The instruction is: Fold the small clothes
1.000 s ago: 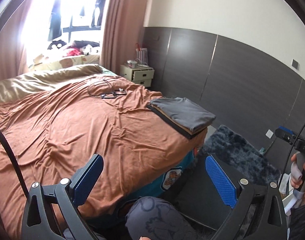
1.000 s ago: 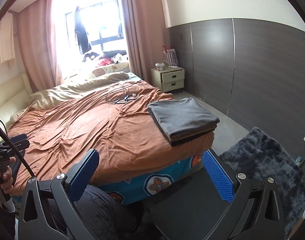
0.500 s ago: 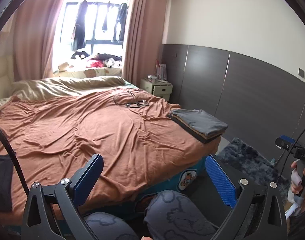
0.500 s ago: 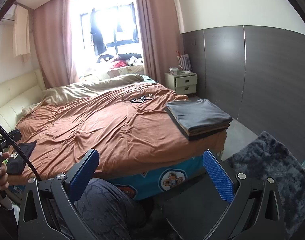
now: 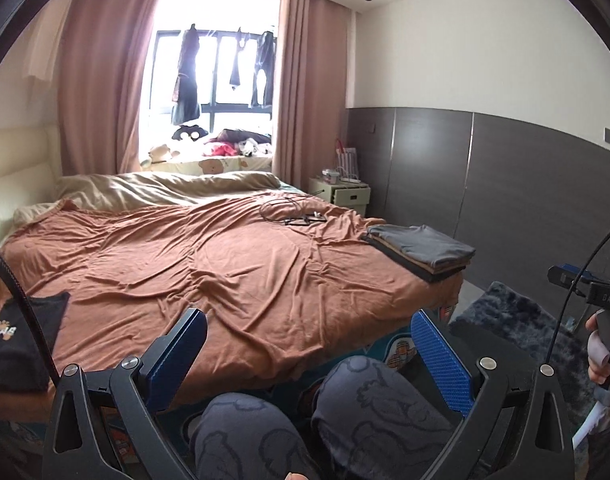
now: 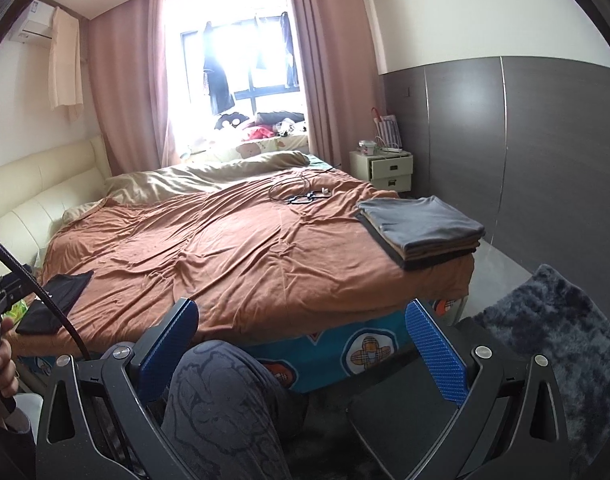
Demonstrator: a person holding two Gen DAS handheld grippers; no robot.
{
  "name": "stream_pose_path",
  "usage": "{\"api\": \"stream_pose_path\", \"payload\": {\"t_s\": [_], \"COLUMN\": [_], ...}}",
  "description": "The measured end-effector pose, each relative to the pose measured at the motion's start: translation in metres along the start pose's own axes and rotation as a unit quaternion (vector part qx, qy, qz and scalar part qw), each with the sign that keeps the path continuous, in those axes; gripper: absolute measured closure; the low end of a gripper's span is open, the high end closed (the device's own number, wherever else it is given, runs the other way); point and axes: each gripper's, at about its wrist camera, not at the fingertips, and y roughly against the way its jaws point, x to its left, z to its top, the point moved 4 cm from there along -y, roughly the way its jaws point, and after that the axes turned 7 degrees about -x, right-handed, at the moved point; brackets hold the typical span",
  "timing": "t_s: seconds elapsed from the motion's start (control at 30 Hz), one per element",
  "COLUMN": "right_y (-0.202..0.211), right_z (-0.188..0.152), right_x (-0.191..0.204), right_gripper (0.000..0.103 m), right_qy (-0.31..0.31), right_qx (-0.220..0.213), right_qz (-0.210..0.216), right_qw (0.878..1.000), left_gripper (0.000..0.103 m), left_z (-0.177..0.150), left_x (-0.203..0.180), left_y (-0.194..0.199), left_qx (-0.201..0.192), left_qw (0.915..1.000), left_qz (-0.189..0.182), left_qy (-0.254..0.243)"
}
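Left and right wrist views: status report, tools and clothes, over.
Left tool open, empty. Right tool open, empty. Folded stack on bed's right corner; black garment unfolded at left edge. Cable lying mid-bed, clear of both.

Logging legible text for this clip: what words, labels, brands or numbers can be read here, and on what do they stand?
"DAS": on the black body of the right gripper's handle unit, left wrist view; it may be cut off.
White lettering under a paw print on the black garment at the bed's near left corner: appears upside down, not reliably readable.
Air conditioner front label: too small to read.
Patterned bed sheet: pictures only, no words.
Nothing else legible.
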Motion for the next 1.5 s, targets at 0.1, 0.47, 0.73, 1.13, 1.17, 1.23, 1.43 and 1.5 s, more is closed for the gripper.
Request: {"api": "stream_pose_path", "payload": {"t_s": [0.1, 0.47, 0.73, 1.13, 1.17, 1.23, 1.43, 1.5], "right_y": [-0.001, 0.009, 0.011, 0.023, 0.022, 0.022, 0.024, 0.024], "right_z": [-0.009, -0.016, -0.016, -0.022, -0.023, -0.024, -0.025, -0.026], "right_x": [0.001, 0.016, 0.017, 0.021, 0.021, 0.021, 0.024, 0.026], "right_gripper": [0.000, 0.000, 0.000, 0.000, 0.000, 0.000, 0.000, 0.000], "right_qy": [-0.001, -0.005, -0.008, -0.016, -0.015, -0.014, -0.013, -0.015], "right_qx": [0.003, 0.015, 0.018, 0.006, 0.007, 0.006, 0.006, 0.006], "right_qz": [0.000, 0.003, 0.002, -0.001, 0.000, 0.001, 0.005, 0.005], "right_qw": [1.000, 1.000, 1.000, 1.000, 1.000, 1.000, 1.000, 1.000], "left_gripper": [0.000, 0.000, 0.000, 0.000, 0.000, 0.000, 0.000, 0.000], "left_z": [-0.017, -0.039, -0.038, -0.036, -0.036, -0.035, -0.033, -0.033], "left_x": [0.002, 0.004, 0.002, 0.000, 0.000, -0.001, -0.003, -0.003], "left_y": [0.007, 0.015, 0.028, 0.035, 0.035, 0.037, 0.043, 0.043], "left_qx": [0.004, 0.012, 0.004, -0.001, -0.002, -0.003, -0.008, -0.007], "left_qw": [0.9999, 0.9997, 0.9995, 0.9995, 0.9995, 0.9994, 0.9993, 0.9993], "left_qz": [0.002, 0.014, 0.026, 0.028, 0.029, 0.032, 0.035, 0.034], "left_qy": [0.013, 0.017, 0.015, 0.014, 0.014, 0.014, 0.014, 0.015]}}
